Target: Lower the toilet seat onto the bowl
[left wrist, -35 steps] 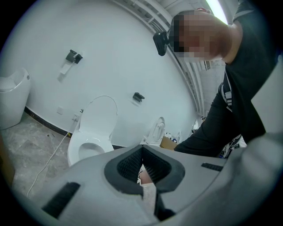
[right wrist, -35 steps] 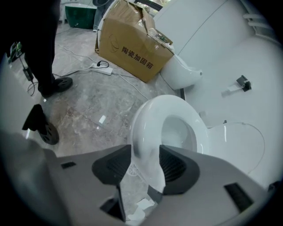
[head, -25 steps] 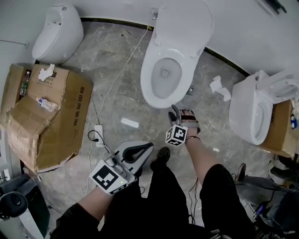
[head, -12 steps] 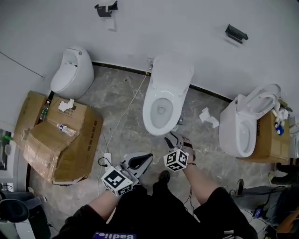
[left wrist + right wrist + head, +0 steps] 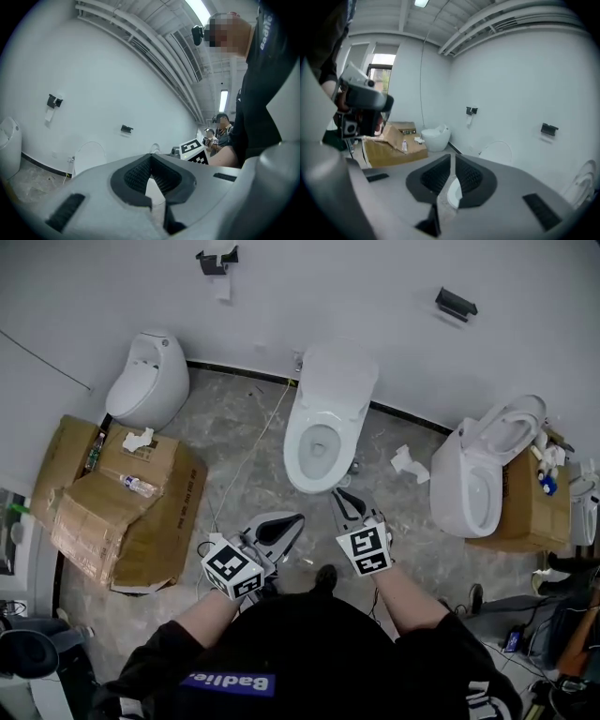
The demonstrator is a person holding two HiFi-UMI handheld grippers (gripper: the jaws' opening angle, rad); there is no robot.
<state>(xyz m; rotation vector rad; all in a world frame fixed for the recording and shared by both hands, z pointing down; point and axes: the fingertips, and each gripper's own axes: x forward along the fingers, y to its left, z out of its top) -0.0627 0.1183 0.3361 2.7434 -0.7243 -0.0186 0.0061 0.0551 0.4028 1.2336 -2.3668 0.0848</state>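
The middle toilet [image 5: 314,451] stands by the far wall. Its lid [image 5: 339,376] is up against the wall, and the seat looks to lie flat on the bowl. My right gripper [image 5: 342,498] hovers just in front of the bowl and touches nothing. Its jaws have just been closing, with nothing between them, and stand shut. My left gripper [image 5: 295,519] hangs to the left of it, shut and empty. In the right gripper view the pads [image 5: 440,176] frame the bowl, with the lid [image 5: 497,150] behind. The left gripper [image 5: 150,159] points level at the wall and lid [image 5: 89,157].
A small white toilet [image 5: 148,390] and crushed cardboard boxes [image 5: 112,512] are at the left. A second toilet [image 5: 473,479] with its seat up stands at the right by a box [image 5: 530,507]. A white cable [image 5: 248,451] and tissue [image 5: 410,463] lie on the floor.
The right gripper has lifted away from the bowl's front edge, rolled, and its jaws went from spread wide to shut. The left gripper has also risen. More of the room shows now.
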